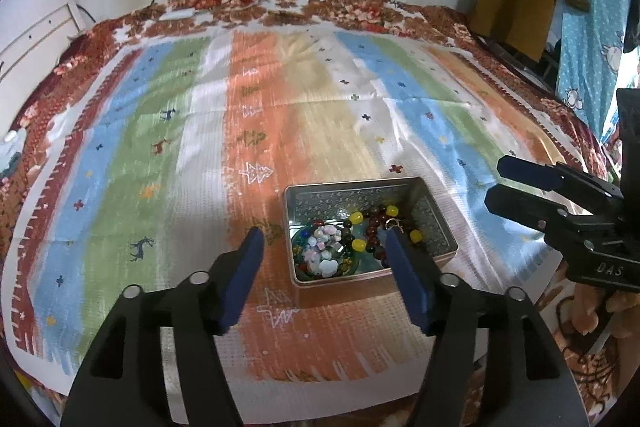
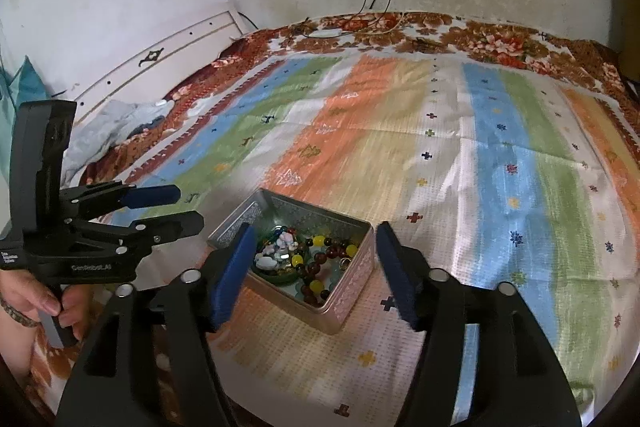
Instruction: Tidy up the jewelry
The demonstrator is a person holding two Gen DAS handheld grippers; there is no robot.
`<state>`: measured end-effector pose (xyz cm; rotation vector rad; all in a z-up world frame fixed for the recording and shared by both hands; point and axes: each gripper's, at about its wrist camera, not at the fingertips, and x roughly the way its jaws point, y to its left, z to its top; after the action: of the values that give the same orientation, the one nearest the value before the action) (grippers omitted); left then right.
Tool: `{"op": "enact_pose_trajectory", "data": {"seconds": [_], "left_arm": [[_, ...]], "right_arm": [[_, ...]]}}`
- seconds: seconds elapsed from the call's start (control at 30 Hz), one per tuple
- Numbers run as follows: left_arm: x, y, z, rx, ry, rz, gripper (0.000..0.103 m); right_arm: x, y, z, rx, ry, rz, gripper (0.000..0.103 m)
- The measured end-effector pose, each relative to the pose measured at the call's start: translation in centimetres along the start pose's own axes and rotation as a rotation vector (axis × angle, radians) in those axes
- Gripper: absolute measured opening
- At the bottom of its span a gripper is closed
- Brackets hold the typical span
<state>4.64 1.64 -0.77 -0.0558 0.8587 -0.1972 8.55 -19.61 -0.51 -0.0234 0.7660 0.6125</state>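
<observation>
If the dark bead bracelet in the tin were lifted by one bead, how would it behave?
The dark bead bracelet would probably hang floppy, since it lies in loose curves. Its glossy round beads look slippery. It might snag neighbouring pieces crowded in the metal tin.

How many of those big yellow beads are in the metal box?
4 yellow beads in the tin: two toward the far side, one near the right wall, one mid-pile. More may lie buried.
</observation>
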Motion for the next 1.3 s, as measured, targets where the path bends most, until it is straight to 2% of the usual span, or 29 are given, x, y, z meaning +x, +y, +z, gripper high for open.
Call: {"op": "enact_pose_trajectory", "data": {"seconds": [0.17, 0.4, 0.53, 0.67, 1.07, 1.3], "left_arm": [[-0.7, -0.5, -0.5, 0.026, -0.035, 0.027, 0.084], [-1.4, -1.1, -1.3, 0.036, -0.058, 0.036, 0.097], [-1.6, -1.3, -1.8, 0.034, -0.058, 0.047, 0.097], [-2.1, -1.7, -2.2, 0.045, -0.092, 0.084, 0.097], [-2.8, -2.2, -2.3, 0.06, -0.161, 0.123, 0.097], [-3.3, -1.5, -2.3, 0.027, -0.184, 0.095, 0.097]], "right_arm": [[-0.2, 0.5, -0.8, -0.029, 0.004, -0.01, 0.079], [-1.0, 0.5, -1.7, -0.022, -0.01, -0.003, 0.089], [-1.5, 0.5, -2.1, -0.024, -0.027, -0.003, 0.093], [-2.2, 0.3, -2.5, -0.001, -0.044, 0.005, 0.094], [-2.1, 0.0, -2.9, -0.01, -0.063, 0.004, 0.094], [-2.6, -0.4, -3.0, 0.012, -0.09, 0.022, 0.094]]}}
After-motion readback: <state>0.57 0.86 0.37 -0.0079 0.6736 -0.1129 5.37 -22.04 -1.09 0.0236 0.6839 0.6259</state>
